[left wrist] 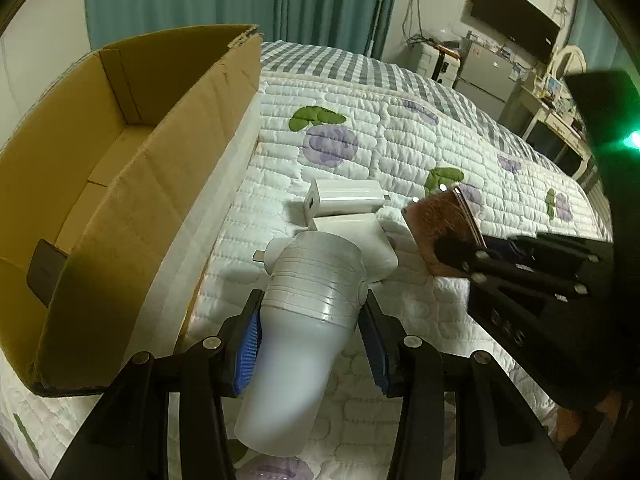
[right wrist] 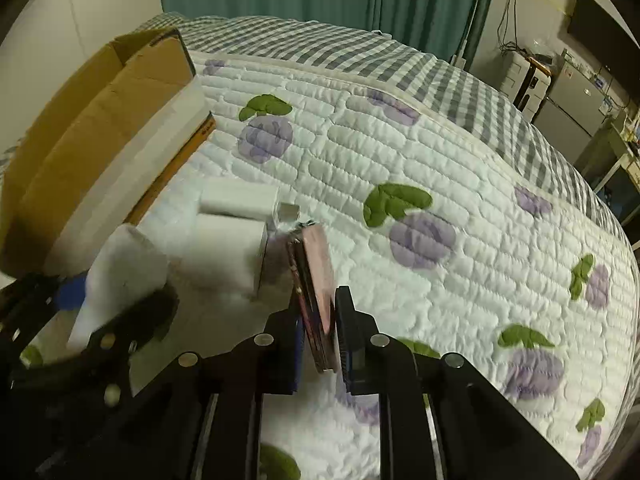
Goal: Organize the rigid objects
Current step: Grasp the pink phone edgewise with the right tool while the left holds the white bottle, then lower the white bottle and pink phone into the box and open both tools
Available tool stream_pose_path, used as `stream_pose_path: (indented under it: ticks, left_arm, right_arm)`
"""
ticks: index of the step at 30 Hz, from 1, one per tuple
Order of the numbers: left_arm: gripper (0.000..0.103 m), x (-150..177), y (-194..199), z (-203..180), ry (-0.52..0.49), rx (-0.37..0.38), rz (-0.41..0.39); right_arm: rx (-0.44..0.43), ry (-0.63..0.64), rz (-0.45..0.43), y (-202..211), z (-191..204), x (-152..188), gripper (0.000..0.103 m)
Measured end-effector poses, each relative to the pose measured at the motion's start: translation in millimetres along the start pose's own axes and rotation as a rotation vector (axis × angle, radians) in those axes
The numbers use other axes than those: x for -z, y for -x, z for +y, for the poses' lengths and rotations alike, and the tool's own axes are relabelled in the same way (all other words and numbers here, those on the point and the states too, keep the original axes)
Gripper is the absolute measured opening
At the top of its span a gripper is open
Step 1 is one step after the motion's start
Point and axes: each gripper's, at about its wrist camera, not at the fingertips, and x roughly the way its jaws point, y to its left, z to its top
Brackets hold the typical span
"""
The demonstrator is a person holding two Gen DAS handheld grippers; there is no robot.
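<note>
Holding a white bottle (left wrist: 304,320) between its blue pads, the left gripper (left wrist: 310,344) points the bottle's long axis away over the quilted bed (left wrist: 400,140); the open cardboard box (left wrist: 132,148) lies close on its left, the likely destination; the right gripper (right wrist: 320,336) is clamped on a thin pink card-like object (right wrist: 318,276), held on edge just right of two white chargers (left wrist: 344,200) lying side by side on the bed; those chargers sit directly beyond the bottle; the box's near wall stands between bottle and box floor.
</note>
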Motion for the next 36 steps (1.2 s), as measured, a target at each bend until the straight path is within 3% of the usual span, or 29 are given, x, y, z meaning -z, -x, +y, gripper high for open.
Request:
stream_pose_path:
  ticks: [7, 14, 19, 24, 30, 36]
  left_arm:
    - [0.047, 2.6, 18.0, -4.7, -0.045, 0.037, -0.004]
    - [0.047, -8.4, 84.4, -2.5, -0.082, 0.153, -0.097]
    - [0.047, -33.0, 134.9, 20.0, -0.105, 0.23, -0.169]
    - [0.047, -64.9, 169.8, 63.6, -0.117, 0.234, -0.24]
    - [0.047, -92.2, 176.3, 122.9, -0.129, 0.185, -0.269]
    - [0.047, -108.6, 141.9, 174.0, -0.133, 0.138, -0.238]
  right_arm:
    - [0.059, -0.042, -0.083, 42.0, -6.5, 2.5, 0.009]
    - [0.146, -0.106, -0.166, 114.6, 5.8, 6.6, 0.009]
    - [0.199, -0.085, -0.215, 173.9, 39.6, -5.2, 0.009]
    - [0.196, -0.076, -0.28, 215.4, 80.5, -33.1, 0.009]
    - [0.118, -0.065, -0.333, 223.8, 139.6, -66.9, 0.009]
    - [0.049, -0.037, -0.315, 187.6, 184.6, -94.5, 0.009]
